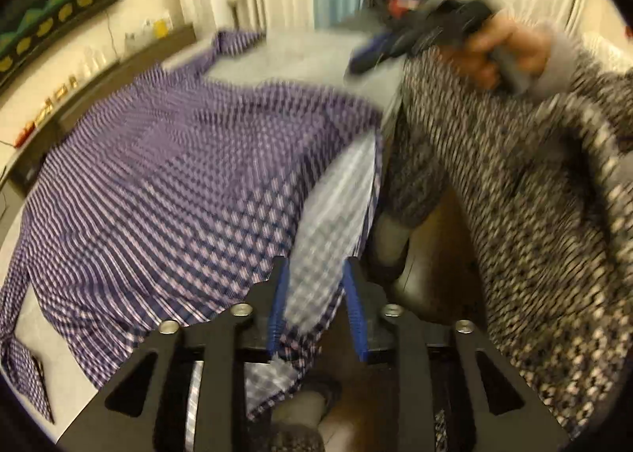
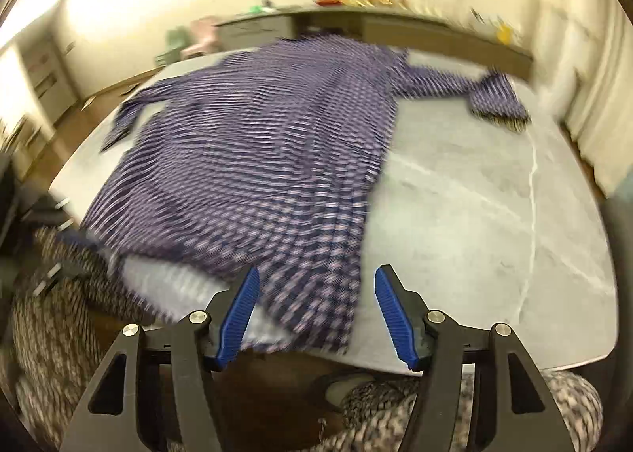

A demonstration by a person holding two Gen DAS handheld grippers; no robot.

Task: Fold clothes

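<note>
shirt: purple checked button-up shirt [image 2: 253, 159], spread flat on the grey marbled surface [image 2: 474, 222], collar end far from the person, hem at the near edge and spilling a bit over it. One sleeve [image 2: 467, 90] is flung out to the right in the right wrist view.

long axis: runs straight away from both cameras, hem near, collar far.

left gripper [image 1: 316, 313]: jaws parted, the pale inside of the hem corner sits between them, but the pads don't look pressed on it. I'd call it let go, though it's blurry.

right gripper [image 2: 316, 313]: jaws wide apart, hovering over the near hem, nothing gripped.

who's nearer: left one, I'd say. It has cloth right between its pads, while the right looks down on the hem from a bit above.

person: tweed-patterned sleeve [image 1: 534, 175], hand [image 1: 506, 52] on the right tool, seen from the left camera.

next move hinges on: probably grabbing a side or sleeve and folding it across that long axis. Just my guess.
</note>
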